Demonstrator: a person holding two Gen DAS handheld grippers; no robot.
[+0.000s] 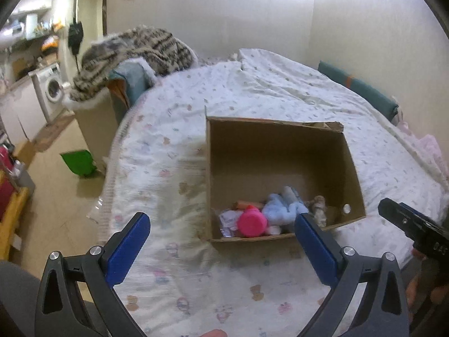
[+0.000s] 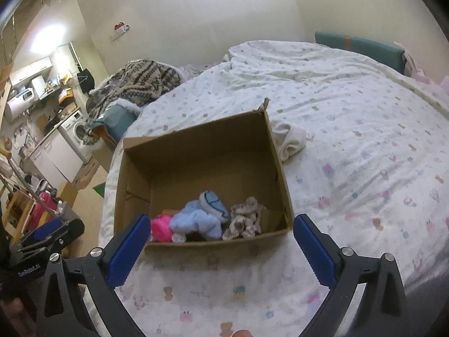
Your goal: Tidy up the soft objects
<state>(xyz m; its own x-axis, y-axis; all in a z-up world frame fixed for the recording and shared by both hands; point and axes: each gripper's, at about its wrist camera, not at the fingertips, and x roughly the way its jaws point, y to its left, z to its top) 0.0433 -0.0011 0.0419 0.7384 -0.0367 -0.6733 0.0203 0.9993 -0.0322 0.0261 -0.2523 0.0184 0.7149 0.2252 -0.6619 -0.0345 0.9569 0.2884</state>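
An open cardboard box (image 1: 280, 137) (image 2: 196, 151) sits on the bed with soft things piled at its near end: a pink toy (image 1: 251, 221) (image 2: 161, 229), a light blue plush (image 1: 280, 209) (image 2: 196, 220) and a brown-grey furry piece (image 2: 245, 220) (image 1: 318, 206). A rolled white cloth (image 2: 291, 139) lies on the sheet just right of the box. My left gripper (image 1: 221, 224) hovers open in front of the box, nothing between its blue pads. My right gripper (image 2: 221, 226) is open too, empty, above the box's near wall. In the left wrist view the right gripper (image 1: 407, 221) shows at the right edge.
The bed's printed white sheet (image 2: 350, 154) spreads all around the box. A patterned blanket (image 1: 132, 53) is heaped at the far left over a teal cushion. A green bin (image 1: 80, 161), a washing machine (image 1: 52, 90) and kitchen clutter stand on the floor left of the bed.
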